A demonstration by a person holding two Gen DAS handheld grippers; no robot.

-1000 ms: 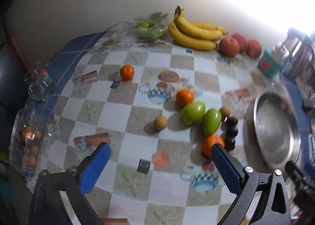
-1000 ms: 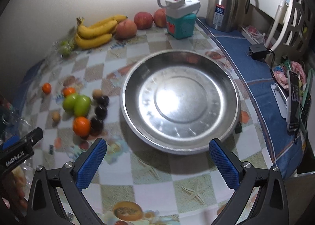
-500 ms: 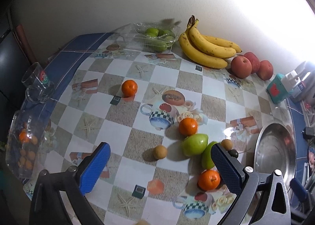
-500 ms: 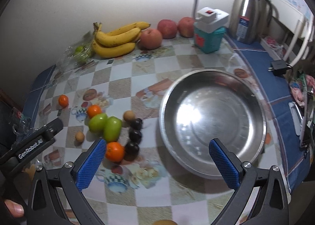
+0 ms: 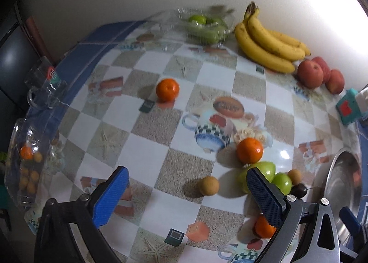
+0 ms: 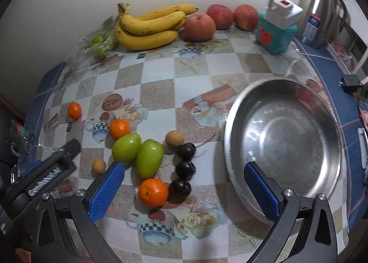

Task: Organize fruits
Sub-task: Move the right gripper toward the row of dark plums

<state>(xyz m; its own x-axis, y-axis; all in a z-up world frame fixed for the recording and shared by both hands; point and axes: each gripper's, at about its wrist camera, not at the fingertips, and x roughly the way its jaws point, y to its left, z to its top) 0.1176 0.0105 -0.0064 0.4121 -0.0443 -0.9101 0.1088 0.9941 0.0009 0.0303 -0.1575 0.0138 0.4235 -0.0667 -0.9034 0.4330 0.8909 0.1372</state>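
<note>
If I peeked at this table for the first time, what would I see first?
Probably the big shiny metal bowl, empty, on the right of the table. Next come the yellow bananas by the back wall with red apples beside them, and a jumble of oranges, green fruits and dark plums left of the bowl.

Our left tongs point(image 5: 187, 190) are black, angular arms, each tipped with a blue pad of fine dotted texture, with a round silver screw head at each finger's joint and a further one on the right arm beside a triangular cut-out. Our right tongs point(image 6: 184, 190) are built the same way: black arms with triangular openings, silver screw heads and bright blue, finely textured pads point(image 6: 262, 190). In the right wrist view the left tongs' black body shows from the side, with white lettering that is too blurred for us to read.
</note>
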